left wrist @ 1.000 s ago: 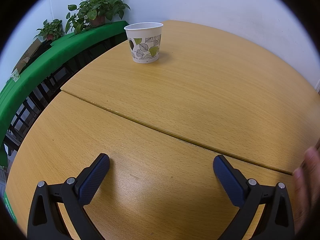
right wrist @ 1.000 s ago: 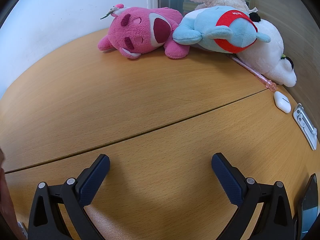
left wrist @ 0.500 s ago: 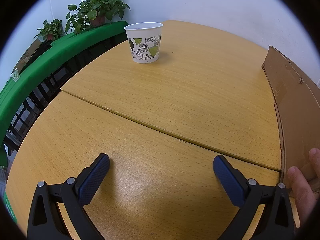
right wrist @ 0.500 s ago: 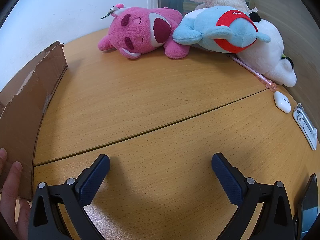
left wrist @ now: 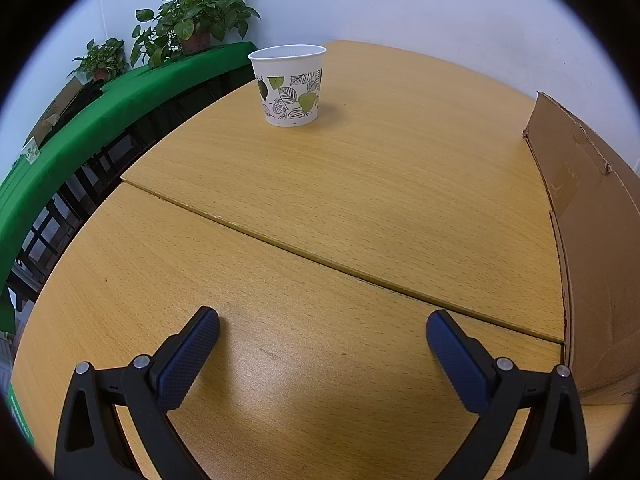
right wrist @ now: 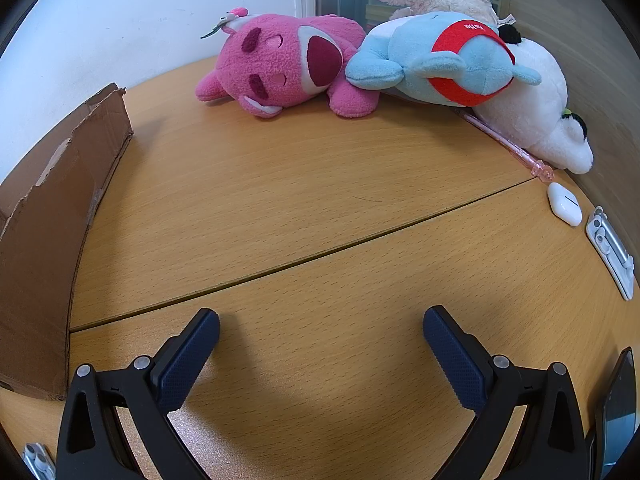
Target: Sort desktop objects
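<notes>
A brown cardboard box stands on the wooden table between my two grippers, at the right edge of the left wrist view [left wrist: 592, 248] and the left edge of the right wrist view [right wrist: 52, 216]. My left gripper [left wrist: 322, 334] is open and empty above the table. A paper cup with a leaf print [left wrist: 289, 85] stands far ahead of it. My right gripper [right wrist: 320, 330] is open and empty. Far ahead of it lie a pink plush toy [right wrist: 284, 66], a blue plush toy [right wrist: 440, 58] and a white plush toy [right wrist: 536, 120].
A pink pen [right wrist: 508, 144], a white earbud case [right wrist: 564, 209] and a silver clip-like object [right wrist: 612, 258] lie at the right. A dark flat device [right wrist: 616, 408] sits at the lower right. Potted plants [left wrist: 192, 34] stand on a green shelf [left wrist: 80, 120] beyond the table's left edge.
A hand brought the cardboard box in and set it on the table between the grippers, then withdrew. Neither gripper has moved.
</notes>
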Available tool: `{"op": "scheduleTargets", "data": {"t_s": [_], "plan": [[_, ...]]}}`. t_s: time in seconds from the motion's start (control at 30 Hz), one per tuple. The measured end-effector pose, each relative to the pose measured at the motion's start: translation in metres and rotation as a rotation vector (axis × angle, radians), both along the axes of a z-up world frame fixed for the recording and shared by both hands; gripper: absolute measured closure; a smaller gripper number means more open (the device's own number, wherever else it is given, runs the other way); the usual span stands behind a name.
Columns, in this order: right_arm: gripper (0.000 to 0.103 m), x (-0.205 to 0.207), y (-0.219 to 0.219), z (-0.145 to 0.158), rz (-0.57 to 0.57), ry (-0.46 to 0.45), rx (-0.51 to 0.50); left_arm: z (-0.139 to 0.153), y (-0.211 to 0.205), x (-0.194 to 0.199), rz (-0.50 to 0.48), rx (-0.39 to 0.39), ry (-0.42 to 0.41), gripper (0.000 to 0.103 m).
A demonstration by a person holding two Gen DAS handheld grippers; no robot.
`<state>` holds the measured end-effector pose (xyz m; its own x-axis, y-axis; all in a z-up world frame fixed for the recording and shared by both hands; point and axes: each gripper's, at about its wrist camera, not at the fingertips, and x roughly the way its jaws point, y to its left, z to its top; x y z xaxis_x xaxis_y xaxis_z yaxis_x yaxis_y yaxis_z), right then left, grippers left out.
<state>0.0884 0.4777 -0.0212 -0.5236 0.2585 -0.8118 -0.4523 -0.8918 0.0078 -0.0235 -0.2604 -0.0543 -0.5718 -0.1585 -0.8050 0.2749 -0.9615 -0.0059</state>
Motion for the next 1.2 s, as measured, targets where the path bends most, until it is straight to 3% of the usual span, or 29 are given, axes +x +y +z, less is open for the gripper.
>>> {"op": "scheduleTargets", "data": {"t_s": [1.2], "plan": [[0.0,0.0,0.0,0.0,0.001,0.0,0.0,-0.0001,-0.0001,0.0002,-0.012,0.001,0.0,0.0]]}}
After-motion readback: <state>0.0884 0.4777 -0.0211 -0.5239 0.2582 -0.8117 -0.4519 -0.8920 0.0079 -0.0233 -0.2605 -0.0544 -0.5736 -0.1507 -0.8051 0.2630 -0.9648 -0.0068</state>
